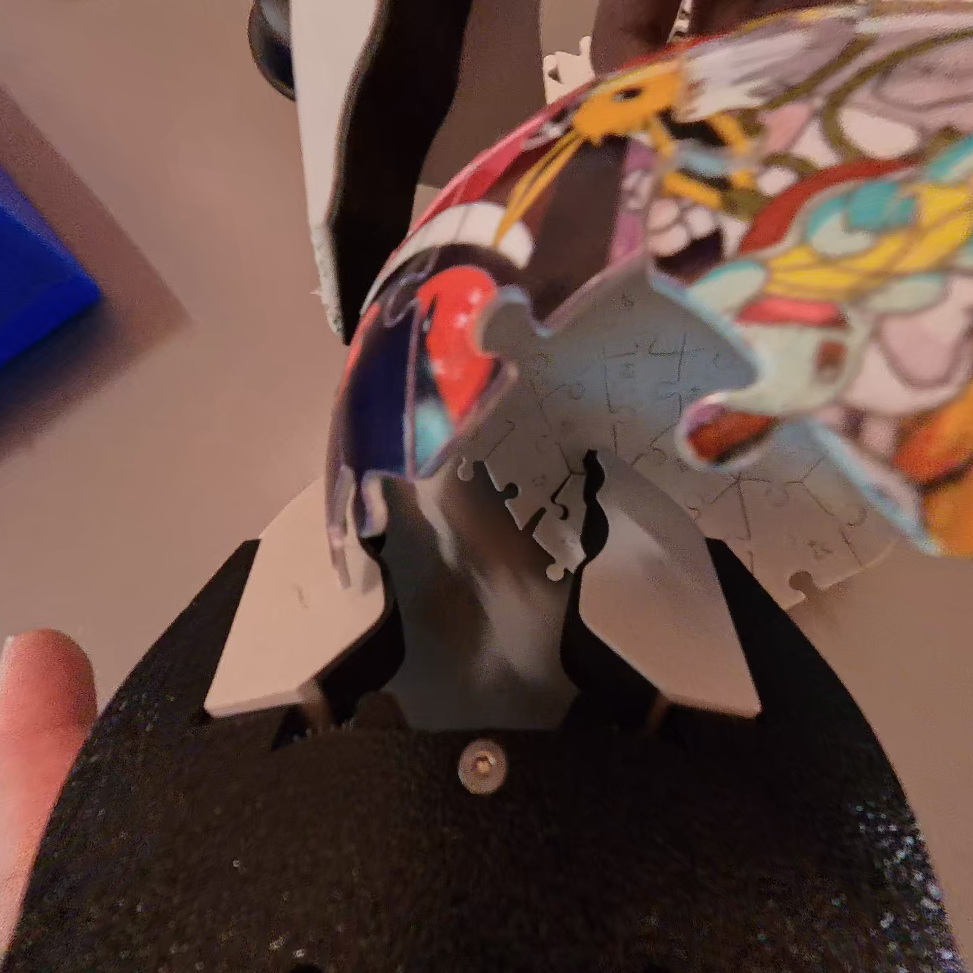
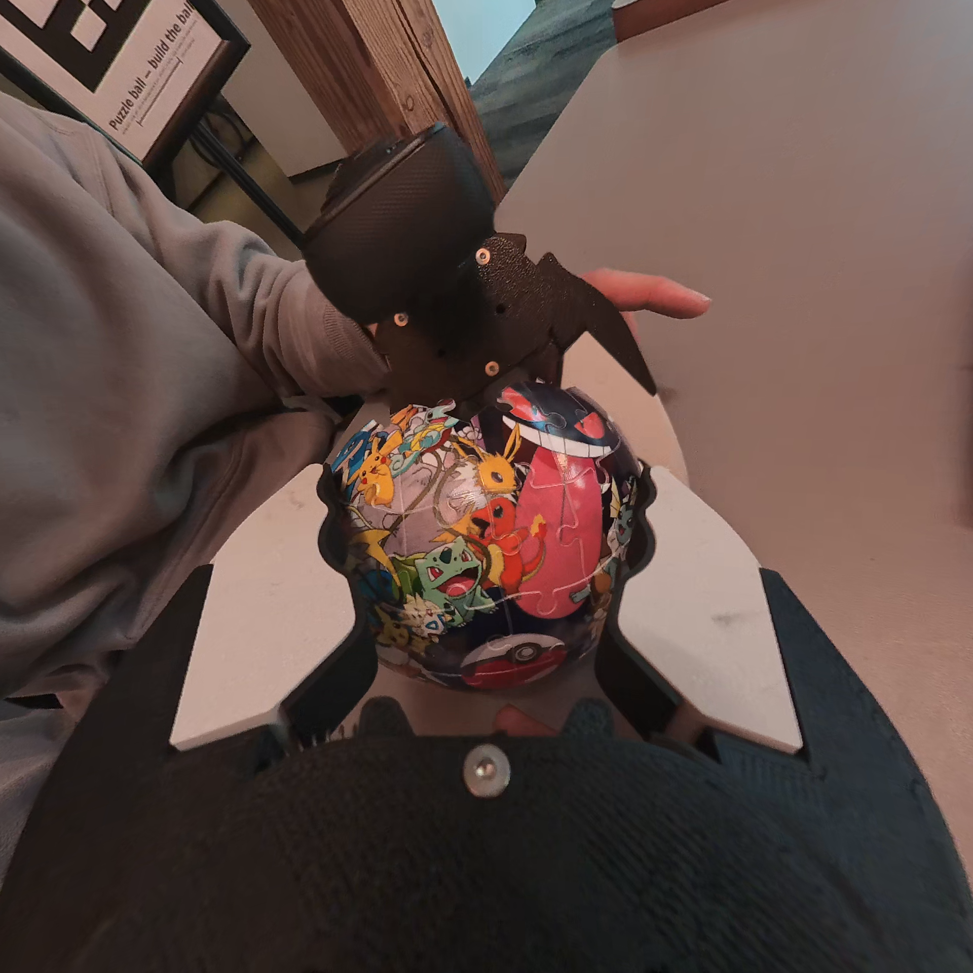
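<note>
Gripping a colourful puzzle ball [image 2: 487, 547] by both sides, the right gripper [image 2: 487, 532] has its fingers shut on it above the pale worktop [image 2: 790, 263]. Left gripper [image 1: 487, 505] sits at the ball's top, fingers narrow, pinching the edge of a grey-backed piece [image 1: 558, 532] at the open gap. Grey sleeve [image 2: 131, 395] at left.
</note>
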{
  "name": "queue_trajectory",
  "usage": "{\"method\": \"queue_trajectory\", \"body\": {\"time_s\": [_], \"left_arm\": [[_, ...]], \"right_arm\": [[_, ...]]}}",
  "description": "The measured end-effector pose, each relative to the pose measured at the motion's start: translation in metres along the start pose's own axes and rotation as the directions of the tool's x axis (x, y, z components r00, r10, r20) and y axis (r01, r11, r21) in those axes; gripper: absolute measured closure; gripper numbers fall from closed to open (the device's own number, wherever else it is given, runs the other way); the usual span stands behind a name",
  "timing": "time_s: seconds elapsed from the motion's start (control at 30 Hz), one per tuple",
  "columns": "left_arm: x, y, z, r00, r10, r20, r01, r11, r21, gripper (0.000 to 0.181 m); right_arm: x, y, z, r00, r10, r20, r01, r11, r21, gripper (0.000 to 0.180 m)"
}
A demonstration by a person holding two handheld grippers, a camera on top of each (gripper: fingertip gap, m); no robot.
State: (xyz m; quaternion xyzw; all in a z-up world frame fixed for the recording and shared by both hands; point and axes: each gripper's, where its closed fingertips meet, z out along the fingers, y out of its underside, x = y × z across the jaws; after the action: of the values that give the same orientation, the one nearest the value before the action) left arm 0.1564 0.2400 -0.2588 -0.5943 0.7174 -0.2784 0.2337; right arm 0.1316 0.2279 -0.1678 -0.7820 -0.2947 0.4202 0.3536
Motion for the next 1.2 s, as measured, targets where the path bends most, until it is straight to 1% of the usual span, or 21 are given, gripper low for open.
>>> {"method": "queue_trajectory", "body": {"time_s": [0.03, 0.07, 0.13, 0.17, 0.23, 0.27, 0.3, 0.37, 0.47, 0.57, 0.63, 0.73, 0.97, 1.1, 1.17, 1.2], "left_arm": [[0.0, 0.0, 0.0, 1.0, 0.012, -0.002, -0.012, 1.0, 0.003, 0.108], [-0.001, -0.001, 0.0, 1.0, 0.023, 0.008, -0.023, 1.0, 0.01, 0.104], [-0.014, 0.0, -0.001, 0.998, -0.005, 0.063, 0.004, 1.0, 0.012, 0.084], [-0.018, 0.001, -0.004, 0.998, -0.041, 0.057, 0.04, 0.999, 0.019, 0.085], [-0.02, -0.006, -0.017, 0.994, -0.112, -0.017, 0.113, 0.989, 0.096, 0.086], [-0.024, -0.007, -0.024, 0.991, -0.13, -0.029, 0.132, 0.984, 0.118, 0.087], [-0.03, -0.005, -0.029, 0.991, -0.134, -0.012, 0.135, 0.984, 0.118, 0.087], [-0.039, 0.001, -0.032, 0.991, -0.127, 0.03, 0.123, 0.987, 0.104, 0.085], [-0.035, 0.005, -0.024, 0.992, -0.128, 0.004, 0.127, 0.988, 0.083, 0.086], [-0.037, 0.013, -0.016, 0.996, -0.079, 0.044, 0.077, 0.997, 0.029, 0.086], [-0.037, 0.015, -0.014, 0.996, -0.076, 0.047, 0.075, 0.997, 0.018, 0.086], [-0.034, 0.015, -0.014, 0.996, -0.091, 0.023, 0.09, 0.996, 0.025, 0.087], [-0.034, 0.016, -0.013, 0.997, -0.078, 0.029, 0.077, 0.997, 0.023, 0.086], [-0.035, 0.015, -0.013, 0.997, -0.073, 0.032, 0.072, 0.997, 0.026, 0.089], [-0.033, 0.009, -0.015, 0.997, -0.076, 0.018, 0.074, 0.995, 0.059, 0.091], [-0.032, 0.002, -0.017, 0.996, -0.084, 0.003, 0.083, 0.991, 0.104, 0.092]], "right_arm": [[0.0, 0.0, 0.0, 1.0, -0.001, 0.0, 0.001, 1.0, 0.0, 0.073], [0.0, 0.0, 0.0, 1.0, -0.001, -0.001, 0.001, 1.0, 0.0, 0.074], [0.0, 0.0, 0.0, 1.0, 0.0, -0.004, 0.0, 1.0, -0.002, 0.074], [0.0, 0.0, -0.001, 1.0, 0.0, -0.007, 0.0, 1.0, -0.002, 0.074], [0.0, 0.001, -0.003, 1.0, -0.001, -0.013, 0.001, 1.0, 0.001, 0.074], [0.0, 0.001, -0.003, 1.0, -0.001, -0.015, 0.001, 1.0, 0.003, 0.074], [0.0, 0.001, -0.004, 1.0, -0.002, -0.016, 0.002, 1.0, 0.004, 0.074], [0.001, 0.001, -0.005, 1.0, 0.002, -0.017, -0.002, 1.0, 0.007, 0.074], [0.003, -0.001, -0.004, 1.0, 0.007, -0.021, -0.007, 1.0, 0.004, 0.075], [0.004, -0.004, 0.0, 1.0, -0.004, -0.021, 0.004, 1.0, -0.011, 0.076], [0.004, -0.005, 0.003, 1.0, -0.009, -0.02, 0.008, 1.0, -0.022, 0.077], [0.005, -0.006, 0.006, 1.0, -0.005, -0.016, 0.004, 0.999, -0.042, 0.076], [0.007, -0.009, 0.011, 1.0, -0.01, -0.011, 0.009, 0.998, -0.069, 0.076], [0.008, -0.009, 0.01, 1.0, -0.003, -0.011, 0.002, 0.997, -0.081, 0.077], [0.008, -0.009, 0.01, 1.0, -0.005, -0.009, 0.004, 0.997, -0.081, 0.077], [0.008, -0.009, 0.01, 1.0, -0.004, -0.009, 0.003, 0.997, -0.081, 0.077]]}}
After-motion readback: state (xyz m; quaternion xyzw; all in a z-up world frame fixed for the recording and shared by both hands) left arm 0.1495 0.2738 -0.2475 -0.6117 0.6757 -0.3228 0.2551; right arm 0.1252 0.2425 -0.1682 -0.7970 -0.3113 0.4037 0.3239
